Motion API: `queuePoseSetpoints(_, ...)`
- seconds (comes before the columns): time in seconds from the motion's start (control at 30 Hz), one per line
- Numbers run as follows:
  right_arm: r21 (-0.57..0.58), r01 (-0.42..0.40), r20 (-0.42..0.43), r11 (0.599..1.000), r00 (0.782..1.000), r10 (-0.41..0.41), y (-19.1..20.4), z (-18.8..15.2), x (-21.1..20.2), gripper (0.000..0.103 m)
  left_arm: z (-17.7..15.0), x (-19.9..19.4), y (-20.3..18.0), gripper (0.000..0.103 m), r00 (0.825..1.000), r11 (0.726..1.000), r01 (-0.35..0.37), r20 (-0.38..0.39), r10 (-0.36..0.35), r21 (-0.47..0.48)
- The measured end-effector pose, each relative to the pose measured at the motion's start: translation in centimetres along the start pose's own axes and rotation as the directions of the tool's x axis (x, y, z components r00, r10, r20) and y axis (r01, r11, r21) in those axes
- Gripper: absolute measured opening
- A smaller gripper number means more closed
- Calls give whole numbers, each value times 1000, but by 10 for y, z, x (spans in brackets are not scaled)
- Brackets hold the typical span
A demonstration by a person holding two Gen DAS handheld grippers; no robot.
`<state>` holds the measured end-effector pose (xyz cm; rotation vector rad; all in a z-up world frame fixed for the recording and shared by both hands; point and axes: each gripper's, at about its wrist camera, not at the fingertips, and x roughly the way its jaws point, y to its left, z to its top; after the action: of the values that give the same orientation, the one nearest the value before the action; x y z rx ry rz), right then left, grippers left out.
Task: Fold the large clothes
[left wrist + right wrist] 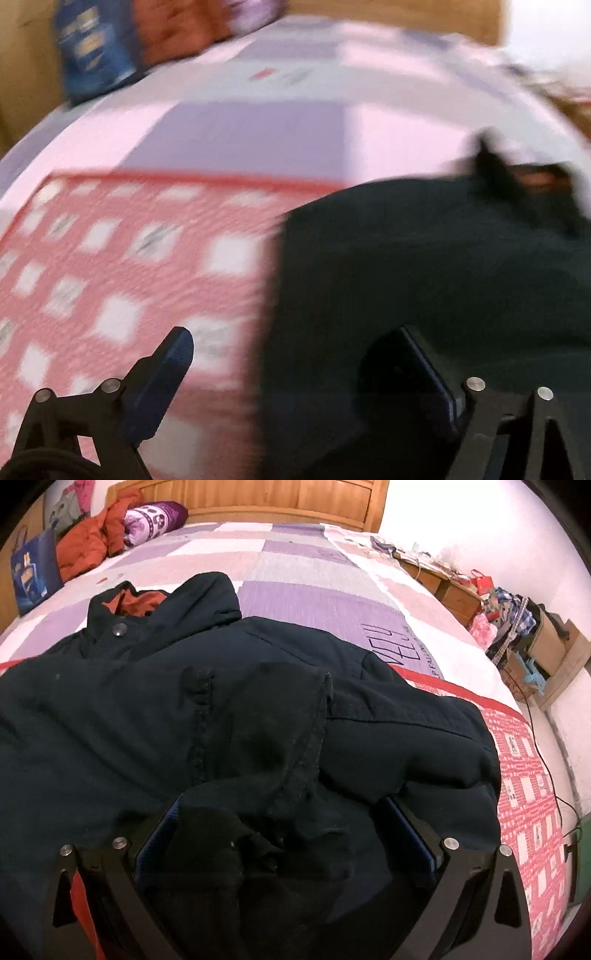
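While the left wrist view is smeared by motion blur, it shows the left gripper [295, 354] spread wide and holding nothing, one finger over the pink checked blanket [110, 258], the other over the dark jacket [424, 266]. The jacket's left edge runs between the two fingers. Risk: closing from here, the jaws may pinch blanket together with jacket and drag both into the fold.

Seen from the right wrist view, the jacket lies spread on the bed [295, 565], collar toward the wooden headboard [258, 498]. The right gripper [284, 834] has a bunched section of jacket, apparently a sleeve end, between its fingers; whether the jaws clamp it cannot be told. Risk: a loose bunch may slip out under the garment's weight, undoing the fold.
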<state>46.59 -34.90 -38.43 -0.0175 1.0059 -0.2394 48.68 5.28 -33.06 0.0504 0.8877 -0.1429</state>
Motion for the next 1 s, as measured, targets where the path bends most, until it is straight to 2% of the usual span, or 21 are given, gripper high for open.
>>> queuePoseSetpoints(0.03, 6, -4, -2, 1000, 1000, 4, 0, 0, 1, 103, 2, -8, -18, 91, 999, 998, 34, 31, -36, 52)
queuePoseSetpoints(0.1, 6, -7, -2, 1000, 1000, 7, -2, -2, 1, 103, 3, -8, -54, 92, 995, 985, 79, 41, -87, 154)
queuePoseSetpoints(0.17, 5, -6, -2, 1000, 1000, 6, -1, -3, 0, 103, 1, 8, -76, 94, 999, 972, 48, 9, -51, 230)
queuePoseSetpoints(0.2, 6, -8, -1, 1000, 1000, 8, -1, -3, 1, 103, 0, 21, -82, 101, 1000, 967, 19, -7, -18, 253)
queuePoseSetpoints(0.27, 5, -15, -2, 1000, 1000, 15, -2, -2, 0, 103, 7, 39, -64, 103, 1000, 985, 5, -16, -3, 173)
queuePoseSetpoints(0.37, -10, -41, -8, 999, 999, 41, -5, -1, 2, 103, 16, 57, -21, 103, 995, 997, -72, -65, 73, 23)
queuePoseSetpoints(0.4, -11, -48, -10, 999, 999, 48, -7, 1, 4, 103, 15, 64, -9, 103, 994, 999, -49, -102, 47, -16)
queuePoseSetpoints(0.47, 10, -63, -14, 998, 998, 63, -12, 1, 5, 103, 14, 66, -4, 103, 991, 999, -45, -125, 42, -20)
queuePoseSetpoints(0.57, 36, -70, -21, 997, 997, 71, -14, 2, 6, 103, 16, 47, -21, 97, 991, 994, -99, -90, 103, 48)
queuePoseSetpoints(0.67, 22, -26, -9, 999, 1000, 26, -11, 3, -6, 103, 14, 9, -45, 97, 1000, 998, 4, -11, -3, 68)
queuePoseSetpoints(0.73, 3, 66, 90, 998, 994, -66, 0, 4, -36, 102, 9, -15, -73, 97, 995, 990, 81, 47, -86, 115)
queuePoseSetpoints(0.8, 14, 34, 187, 999, 982, -36, 15, 6, -63, 102, 7, -18, -101, 97, 982, 974, 181, 21, -186, 134)
queuePoseSetpoints(0.9, -84, -61, 198, 995, 977, 77, 66, 18, -72, 102, 5, 2, -133, 95, 980, 963, 199, -27, -197, 181)
queuePoseSetpoints(0.93, -129, -77, 185, 989, 978, 100, 84, 21, -69, 102, 3, 9, -136, 96, 985, 967, 172, -37, -168, 190)
queuePoseSetpoints(1.0, -200, -28, 168, 979, 984, 63, 106, 22, -57, 100, 0, 32, -126, 103, 990, 973, 133, -76, -121, 187)
